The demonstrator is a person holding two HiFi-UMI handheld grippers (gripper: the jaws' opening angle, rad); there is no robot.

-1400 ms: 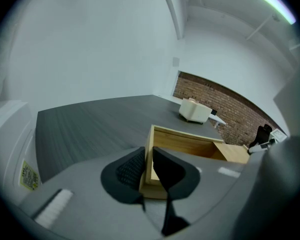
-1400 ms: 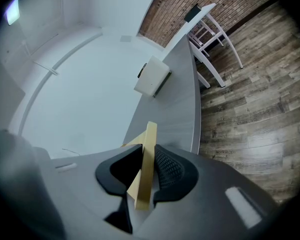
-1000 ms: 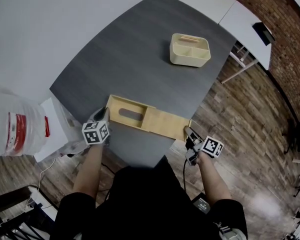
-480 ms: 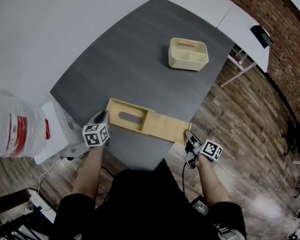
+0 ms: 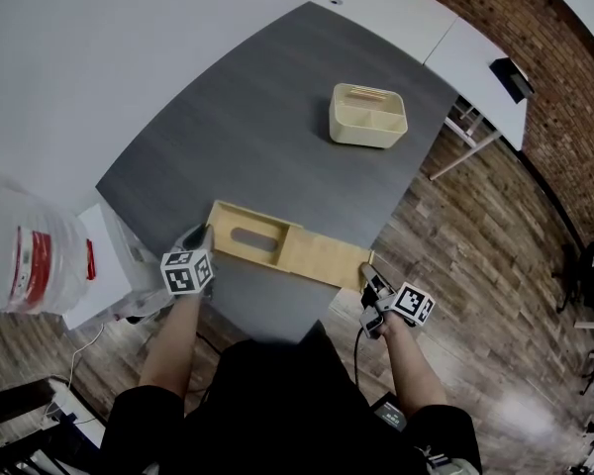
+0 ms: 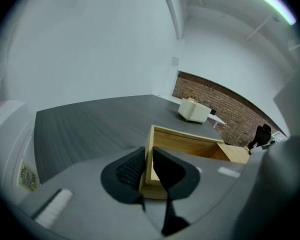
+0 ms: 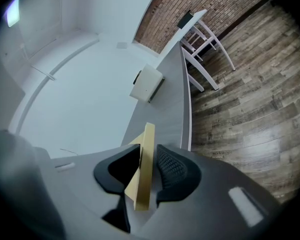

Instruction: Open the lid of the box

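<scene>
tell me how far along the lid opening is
Done: the lid is slid almost wholly out of the wooden box, whose inside shows in the left gripper view. In hand: the left gripper clamps the box's end wall; on the right gripper the fingers have just been opening, with the lid's edge between them. Left: perhaps drawing the lid fully free.

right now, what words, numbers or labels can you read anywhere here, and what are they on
No text here can be read.
Red label on the water jug: print too small and blurred.
Yellow sticker on a white surface, left gripper view: too blurred.
Left marker cube, right marker cube: black-and-white patterns only, no words.
Wooden box, cream bin: no print visible.
</scene>
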